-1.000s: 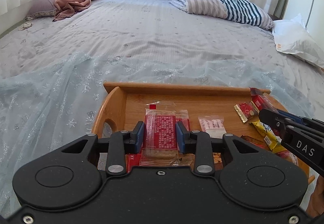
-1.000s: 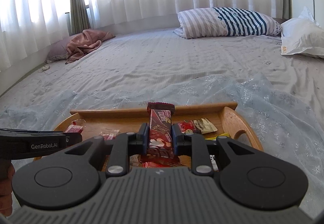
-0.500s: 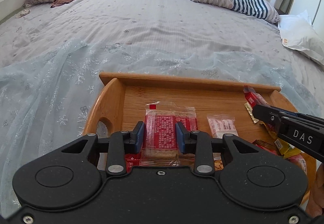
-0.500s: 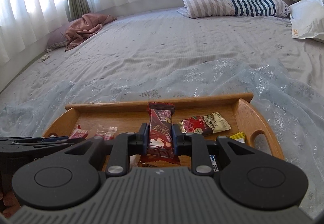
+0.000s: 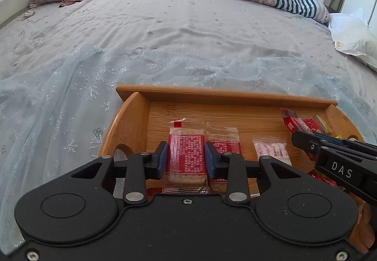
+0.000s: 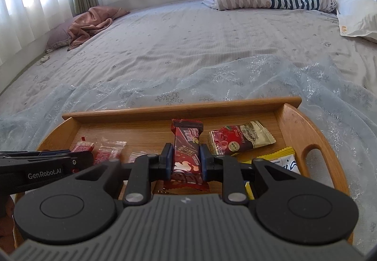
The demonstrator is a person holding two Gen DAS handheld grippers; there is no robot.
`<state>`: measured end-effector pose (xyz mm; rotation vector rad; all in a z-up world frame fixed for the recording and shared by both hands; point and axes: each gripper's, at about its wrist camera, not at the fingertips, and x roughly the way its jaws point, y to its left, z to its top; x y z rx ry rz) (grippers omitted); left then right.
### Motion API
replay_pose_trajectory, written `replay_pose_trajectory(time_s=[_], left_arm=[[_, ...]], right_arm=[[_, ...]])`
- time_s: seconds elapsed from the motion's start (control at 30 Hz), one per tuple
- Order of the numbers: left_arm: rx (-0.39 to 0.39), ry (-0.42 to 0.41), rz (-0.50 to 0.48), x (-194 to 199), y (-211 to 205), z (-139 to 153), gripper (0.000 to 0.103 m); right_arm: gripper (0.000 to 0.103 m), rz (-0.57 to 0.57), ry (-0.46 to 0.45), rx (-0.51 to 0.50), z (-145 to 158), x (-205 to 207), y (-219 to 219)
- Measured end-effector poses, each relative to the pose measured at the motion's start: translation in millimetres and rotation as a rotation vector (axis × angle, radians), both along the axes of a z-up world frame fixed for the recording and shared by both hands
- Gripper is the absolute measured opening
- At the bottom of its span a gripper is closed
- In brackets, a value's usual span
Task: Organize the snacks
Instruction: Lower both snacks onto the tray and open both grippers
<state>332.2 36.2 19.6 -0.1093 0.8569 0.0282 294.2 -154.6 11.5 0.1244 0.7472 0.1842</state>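
I'm holding a cracker [image 5: 186, 157] in left gripper [image 5: 186, 158], bar [image 6: 186, 155] in right gripper [image 6: 185, 160], over tray [image 5: 226, 93]; next needs placing beside matching snacks.

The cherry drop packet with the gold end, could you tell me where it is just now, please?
In the right wrist view, the cherry drop packet lies in the wooden tray, toward its right end, right of the held chocolate bar.
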Motion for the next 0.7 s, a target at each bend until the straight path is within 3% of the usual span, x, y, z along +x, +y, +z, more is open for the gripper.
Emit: replay_pose_trajectory(time_s=[0.7], left_arm=[[0.015,-0.017,-0.012,2.0,-2.7,-2.1,0.032]], right_arm=[[0.03,-0.002,0.011,-0.015,-8.5,0.9,0.9]])
